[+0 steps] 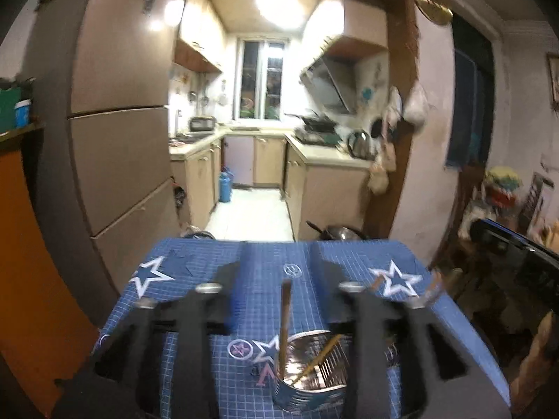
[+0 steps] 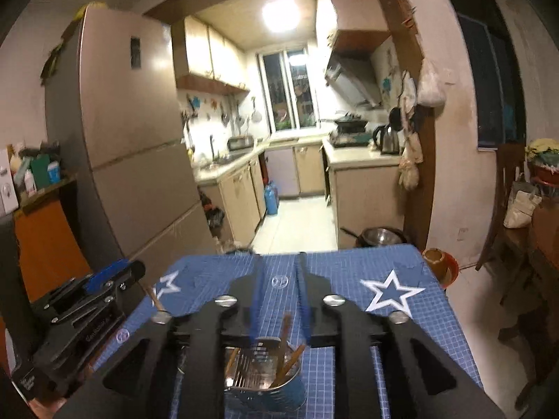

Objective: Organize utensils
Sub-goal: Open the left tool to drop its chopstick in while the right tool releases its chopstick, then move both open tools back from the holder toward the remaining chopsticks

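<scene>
A shiny metal utensil holder stands on the blue star-patterned table, close in front of both cameras. It holds wooden chopsticks and a slotted metal piece. In the right wrist view the holder sits just below my right gripper, with chopsticks sticking up from it. My left gripper is open and empty above the table. My right gripper's jaws stand a narrow gap apart with nothing between them. The left gripper's body shows at the left of the right wrist view.
The table's far edge faces a kitchen doorway. A tall fridge stands at the left, an orange cabinet beside it. A pot sits on the floor beyond the table. A brown bowl and a wooden chair are at the right.
</scene>
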Demonstrator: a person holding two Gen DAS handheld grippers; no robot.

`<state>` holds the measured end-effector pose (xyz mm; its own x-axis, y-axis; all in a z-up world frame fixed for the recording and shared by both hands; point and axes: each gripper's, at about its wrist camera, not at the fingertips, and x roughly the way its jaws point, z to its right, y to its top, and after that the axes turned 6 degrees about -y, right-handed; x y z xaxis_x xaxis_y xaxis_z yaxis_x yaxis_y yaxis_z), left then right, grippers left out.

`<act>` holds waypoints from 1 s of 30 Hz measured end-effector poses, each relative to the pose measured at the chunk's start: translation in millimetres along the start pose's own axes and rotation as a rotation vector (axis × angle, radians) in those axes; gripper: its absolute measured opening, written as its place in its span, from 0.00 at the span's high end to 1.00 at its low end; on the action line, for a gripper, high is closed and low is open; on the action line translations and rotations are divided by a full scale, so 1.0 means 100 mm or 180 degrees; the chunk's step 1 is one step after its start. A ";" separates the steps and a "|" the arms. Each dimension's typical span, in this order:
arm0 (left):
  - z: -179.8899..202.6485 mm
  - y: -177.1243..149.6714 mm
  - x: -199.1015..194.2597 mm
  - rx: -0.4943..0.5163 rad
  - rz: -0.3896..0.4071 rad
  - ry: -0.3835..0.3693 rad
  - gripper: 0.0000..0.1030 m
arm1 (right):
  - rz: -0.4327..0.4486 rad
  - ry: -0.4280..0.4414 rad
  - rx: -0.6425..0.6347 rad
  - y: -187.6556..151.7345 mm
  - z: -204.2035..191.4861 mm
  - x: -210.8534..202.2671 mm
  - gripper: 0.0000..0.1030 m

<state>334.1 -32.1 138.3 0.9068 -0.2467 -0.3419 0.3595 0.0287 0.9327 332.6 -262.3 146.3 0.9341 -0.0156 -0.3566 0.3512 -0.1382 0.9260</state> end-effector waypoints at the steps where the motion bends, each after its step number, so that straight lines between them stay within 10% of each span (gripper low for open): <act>1: -0.03 0.05 -0.06 -0.0050 0.0076 0.0006 0.61 | 0.0026 -0.0012 0.0022 0.02 0.02 -0.04 0.77; 13: -0.49 -0.07 -1.61 0.0123 0.0799 0.0276 0.51 | 0.0136 -0.0176 -0.0240 -0.50 0.73 -1.14 0.76; 21: -0.60 -1.11 -2.18 0.0628 0.0302 0.0364 0.47 | -0.0292 -0.0311 -0.0335 -1.74 1.08 -1.93 0.76; 30: -0.29 -2.42 -2.43 0.0752 -0.0542 -0.0064 0.47 | -0.0454 -0.0166 -0.0952 -3.04 0.56 -2.57 0.77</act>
<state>33.3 49.4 -8.2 0.8324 -0.2477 -0.4958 0.4428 -0.2406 0.8637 -18.0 -271.5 -50.0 0.8724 -0.0687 -0.4839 0.4885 0.1541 0.8588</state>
